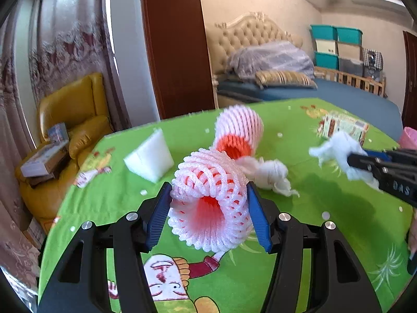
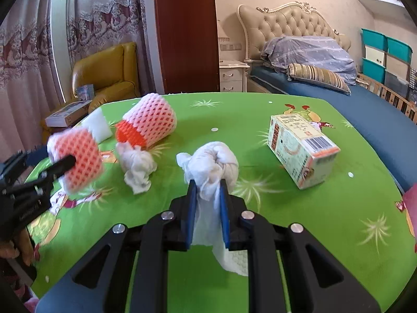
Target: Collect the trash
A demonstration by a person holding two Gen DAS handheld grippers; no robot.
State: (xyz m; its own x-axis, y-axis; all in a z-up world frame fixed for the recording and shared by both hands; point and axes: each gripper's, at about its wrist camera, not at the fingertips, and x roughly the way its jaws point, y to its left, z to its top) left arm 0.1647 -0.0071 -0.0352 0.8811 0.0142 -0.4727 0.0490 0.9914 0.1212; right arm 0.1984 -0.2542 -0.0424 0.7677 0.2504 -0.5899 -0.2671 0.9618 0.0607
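My left gripper [image 1: 208, 200] is shut on a pink foam fruit net [image 1: 211, 203], its blue pads pressing both sides; from the right wrist view the same net [image 2: 78, 160] hangs above the table at far left. My right gripper [image 2: 207, 186] is shut on a crumpled white tissue [image 2: 213, 167], lifted off the cloth; the left wrist view shows that tissue [image 1: 336, 151] at the right. On the table lie a second foam net [image 2: 148, 122], another crumpled tissue [image 2: 136, 165], a white foam block [image 1: 149, 156] and a small carton [image 2: 302, 150].
The table wears a green cartoon cloth [image 2: 286, 221] dotted with small white crumbs. A pink object [image 2: 410, 200] shows at the right edge. Behind stand a yellow armchair [image 2: 109, 73] with boxes, a bed [image 2: 338, 91] and stacked storage bins [image 2: 385, 57].
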